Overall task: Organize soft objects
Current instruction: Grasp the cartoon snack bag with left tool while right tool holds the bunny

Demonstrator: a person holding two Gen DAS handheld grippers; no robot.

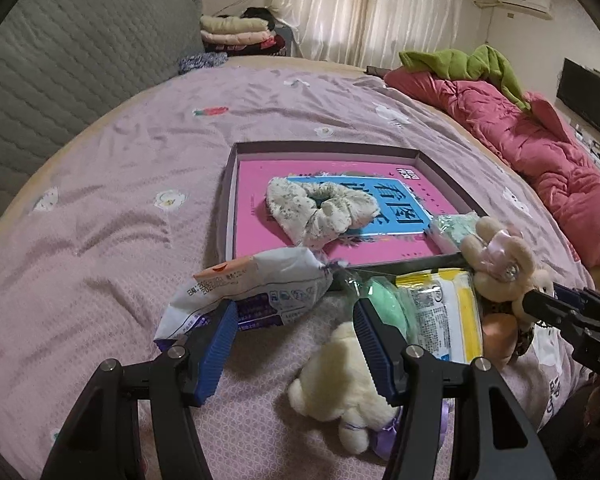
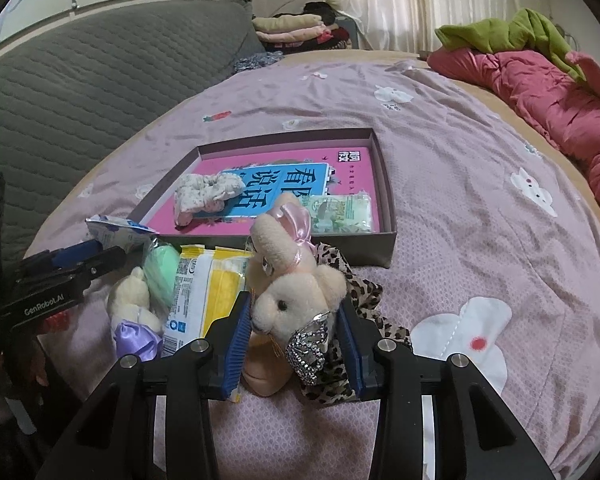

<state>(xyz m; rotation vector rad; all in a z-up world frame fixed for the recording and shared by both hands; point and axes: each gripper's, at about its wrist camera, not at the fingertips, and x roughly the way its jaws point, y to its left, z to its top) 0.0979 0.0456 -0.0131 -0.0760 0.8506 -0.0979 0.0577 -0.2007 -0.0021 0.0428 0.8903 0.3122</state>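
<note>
Right gripper (image 2: 294,344) brackets the bunny (image 2: 288,276): each blue pad touches a side of its head, so the claw reads as clamped on it, though firmness cannot be confirmed. Bunny's long axis runs away from the gripper, ears toward the box (image 2: 384,196). Box lies directly ahead, just beyond the bunny; the likely move is lift and forward over the near wall.

Left gripper (image 1: 296,332) hovers with its fingers spread, holding nothing. A white plush (image 1: 340,384) lies below, against its right finger; a wipes pack (image 1: 256,292) lies by the left finger.

Already in the box: scrunchie (image 2: 208,194) and tissue pack (image 2: 340,208), on a pink book (image 2: 284,176).

Still on the bed (image 2: 460,200), left of the bunny: yellow pack (image 2: 204,296) and green sponge (image 2: 162,276). A leopard cloth (image 2: 364,300) lies under the bunny.

Obstruction: the tissue pack fills the near right corner of the box. Judged risk: the cloth snags and lifts along.
</note>
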